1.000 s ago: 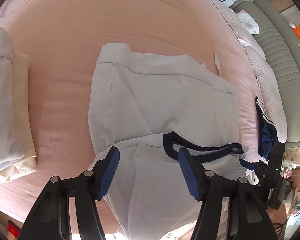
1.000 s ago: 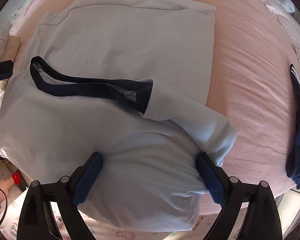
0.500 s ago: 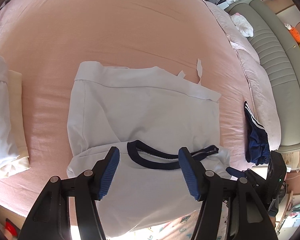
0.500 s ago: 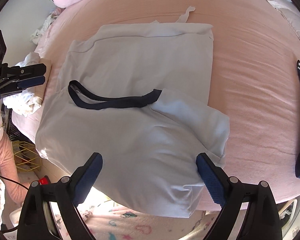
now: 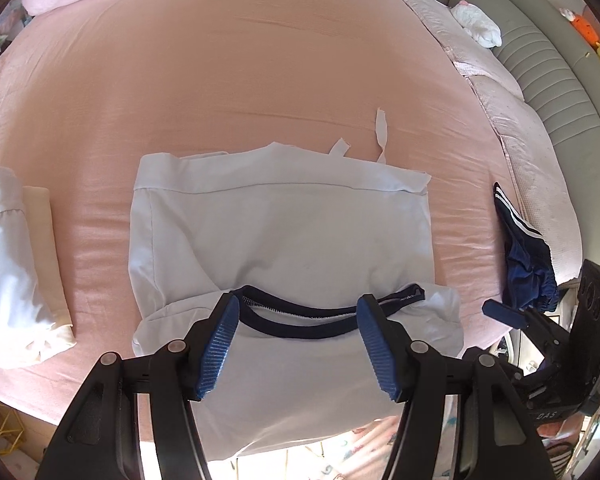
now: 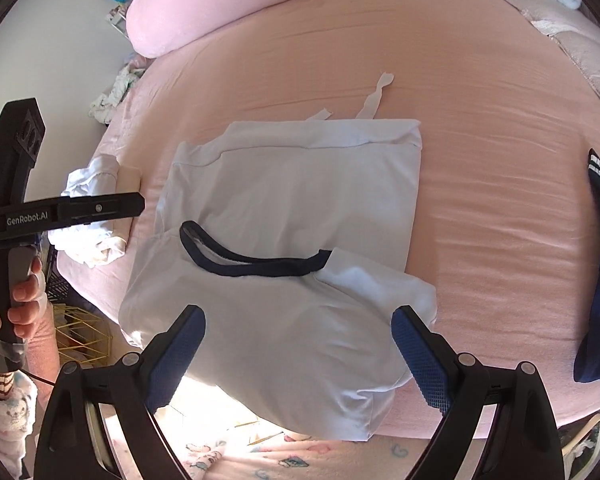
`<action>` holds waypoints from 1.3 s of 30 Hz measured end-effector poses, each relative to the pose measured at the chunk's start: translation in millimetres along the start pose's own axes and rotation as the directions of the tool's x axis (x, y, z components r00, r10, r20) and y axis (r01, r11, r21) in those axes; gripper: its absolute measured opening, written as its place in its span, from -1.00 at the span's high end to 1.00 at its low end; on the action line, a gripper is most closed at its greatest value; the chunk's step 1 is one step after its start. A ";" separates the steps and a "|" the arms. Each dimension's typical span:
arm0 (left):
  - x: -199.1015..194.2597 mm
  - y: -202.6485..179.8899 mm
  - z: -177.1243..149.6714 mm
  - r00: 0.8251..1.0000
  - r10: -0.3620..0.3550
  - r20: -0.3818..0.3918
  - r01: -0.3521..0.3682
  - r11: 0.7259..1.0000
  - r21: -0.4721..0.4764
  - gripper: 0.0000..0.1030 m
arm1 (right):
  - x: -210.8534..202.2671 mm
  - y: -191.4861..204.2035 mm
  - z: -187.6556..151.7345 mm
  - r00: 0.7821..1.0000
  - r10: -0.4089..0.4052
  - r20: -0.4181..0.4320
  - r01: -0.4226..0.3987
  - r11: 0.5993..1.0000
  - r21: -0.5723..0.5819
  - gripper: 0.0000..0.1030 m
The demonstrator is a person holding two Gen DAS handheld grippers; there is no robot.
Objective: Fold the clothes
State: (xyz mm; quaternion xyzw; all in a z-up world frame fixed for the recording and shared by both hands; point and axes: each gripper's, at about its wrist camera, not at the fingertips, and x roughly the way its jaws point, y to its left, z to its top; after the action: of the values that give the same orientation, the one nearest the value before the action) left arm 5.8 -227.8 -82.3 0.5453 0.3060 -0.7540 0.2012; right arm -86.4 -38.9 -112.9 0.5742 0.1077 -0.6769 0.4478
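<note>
Both claws are pulling up and away from the bed now, and the view is widening: a moment ago the pale blue T-shirt (image 5: 284, 236) was filling each lens, and now the whole garment is showing with pink bed sheet (image 5: 220, 80) all around it. The left claw (image 5: 296, 344) is hanging above the navy collar (image 5: 300, 324) with its blue pads standing moderately apart and nothing between them; the right claw (image 6: 298, 354) is hovering over the near fold, jaws wide and empty too. The shirt is lying flat at the near edge of the bed, sleeves tucked in, the collar end folded over the body so the neckline is facing up across the middle, with the lowest part draping over the mattress edge. That is reading like a fold just released, so the shirt is probably one more fold, or a tidy-up, from done. To the left a stack of folded white clothes (image 5: 8, 264) is waiting, and on the right a navy garment with white stripes (image 5: 520, 264) is lying crumpled, likely next in line, though the lens is bending it too much to say what it is.
</note>
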 end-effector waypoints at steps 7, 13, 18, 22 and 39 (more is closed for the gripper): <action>14.7 -4.3 6.5 1.000 -0.025 -0.016 0.027 0.996 0.082 -0.14 | -7.1 5.5 47.4 0.996 -0.061 0.057 0.060 0.998 0.024 -0.78; 31.3 15.9 6.4 0.992 -0.104 -0.074 0.108 0.993 0.054 -0.14 | 16.1 24.0 74.1 0.995 -0.100 0.014 0.100 0.995 0.012 -0.76; 27.5 32.6 25.9 0.993 -0.108 -0.055 0.110 0.993 0.031 -0.14 | 40.3 37.4 97.8 0.994 -0.103 -0.038 0.102 0.995 -0.013 -0.75; 32.8 39.9 57.8 0.993 -0.108 -0.049 0.108 0.994 -0.001 -0.14 | 52.8 31.9 119.4 0.991 -0.123 -0.053 0.123 0.992 -0.014 -0.75; 119.5 -12.6 147.4 0.984 -0.001 -0.179 0.033 0.984 0.176 -0.14 | 104.1 -86.2 172.3 0.986 0.150 -0.066 -0.118 0.928 0.353 -0.58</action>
State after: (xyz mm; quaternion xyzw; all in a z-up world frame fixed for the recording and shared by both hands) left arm -144.0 -315.3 -160.2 0.6238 0.2589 -0.7281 0.1170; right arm -260.4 -153.2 -180.9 0.6809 -0.0328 -0.6260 0.3788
